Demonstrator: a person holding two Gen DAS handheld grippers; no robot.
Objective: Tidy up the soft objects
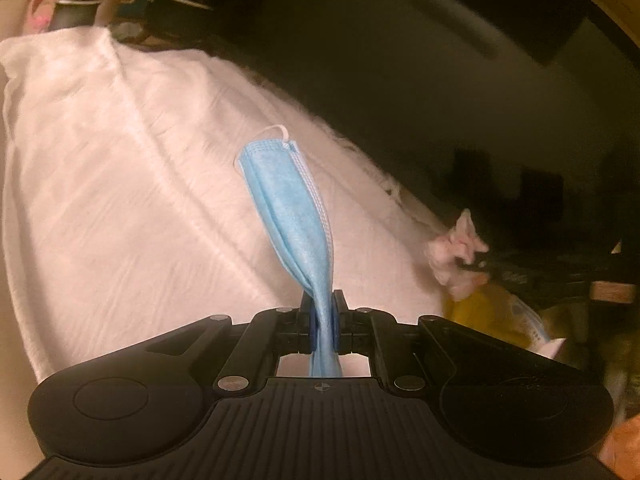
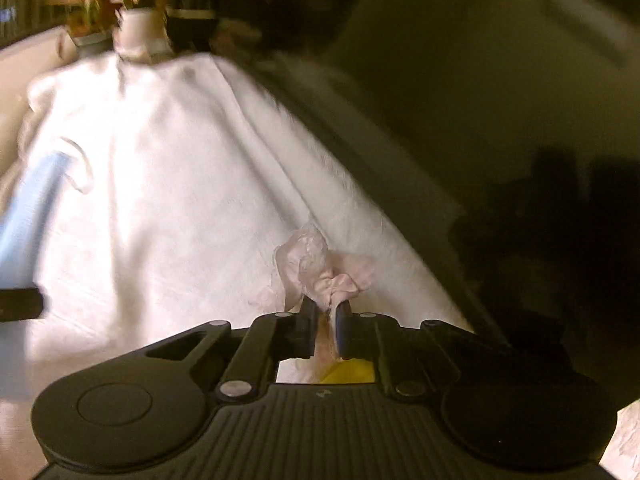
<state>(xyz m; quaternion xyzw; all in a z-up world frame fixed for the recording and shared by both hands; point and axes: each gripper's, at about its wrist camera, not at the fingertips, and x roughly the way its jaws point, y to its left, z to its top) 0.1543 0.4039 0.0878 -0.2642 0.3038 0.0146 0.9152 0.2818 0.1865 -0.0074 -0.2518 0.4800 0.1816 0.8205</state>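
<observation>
1. The left gripper (image 1: pixel 323 316) is clamped on a blue mask (image 1: pixel 292 208); the mask's long axis runs forward from the jaws, held above the white cloth (image 1: pixel 120 168).
2. The right gripper (image 2: pixel 325 326) is pinched on a crumpled pink tissue (image 2: pixel 316 268), bunched at its tips near the cloth's right edge.
3. The left view alone shows the tissue well to the mask's right; the right view, blurred, shows something yellow (image 2: pixel 344 374) below its jaws.

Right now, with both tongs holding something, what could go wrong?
The left tongs pinch the blue face mask only at one bunched end, so it might slip out. The right tongs grip a flimsy pink tissue, which might tear. Both hang over the white cloth.
</observation>
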